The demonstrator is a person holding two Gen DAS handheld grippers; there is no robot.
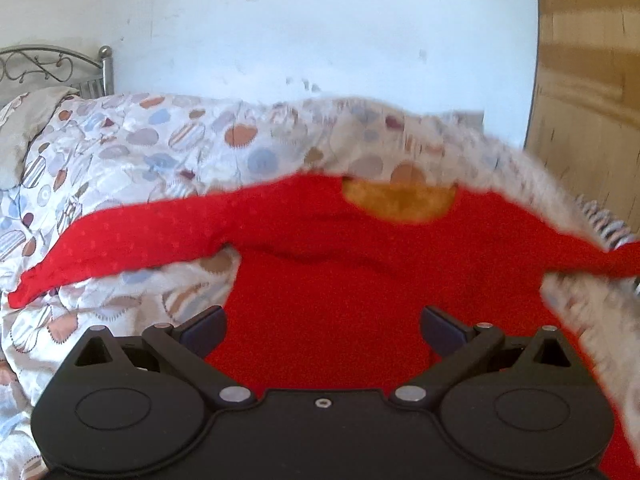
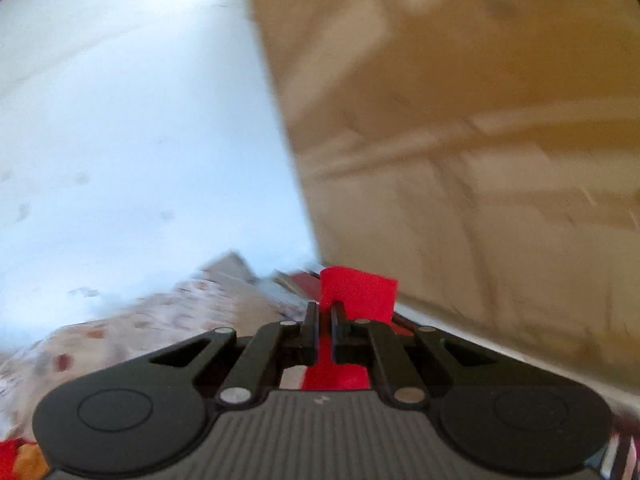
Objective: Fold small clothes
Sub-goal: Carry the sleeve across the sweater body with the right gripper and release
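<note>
Left wrist view shows the left gripper (image 1: pixel 323 330) with its jaws spread wide, one dark pad at each side and nothing pinched between them. Just past the pads lies the body of the red top (image 1: pixel 340 280), which fills the gap between the fingers; whether the pads touch the cloth cannot be told. The top's yellow-orange neckline (image 1: pixel 400 200) sits beyond, facing the far side of the bed, and its left sleeve (image 1: pixel 120 248) stretches out over the patterned quilt (image 1: pixel 140 148). The other sleeve runs off toward the right edge, where blur and the rim of the picture cut it short. Farther back stand a metal bedhead (image 1: pixel 60 68), a pale wall (image 1: pixel 320 40) and a wooden door (image 1: pixel 592 80), the last softened by blur. In the right wrist view the right gripper (image 2: pixel 324 320) has its fingers drawn together on a fold of the red cloth, a strip of which shows between them and a tab of which stands up above the tips. Everything beyond is heavily smeared: the quilt is only a pale mottled band at lower left, and the door is a tan mass. Which part of the garment is gripped cannot be made out.
</note>
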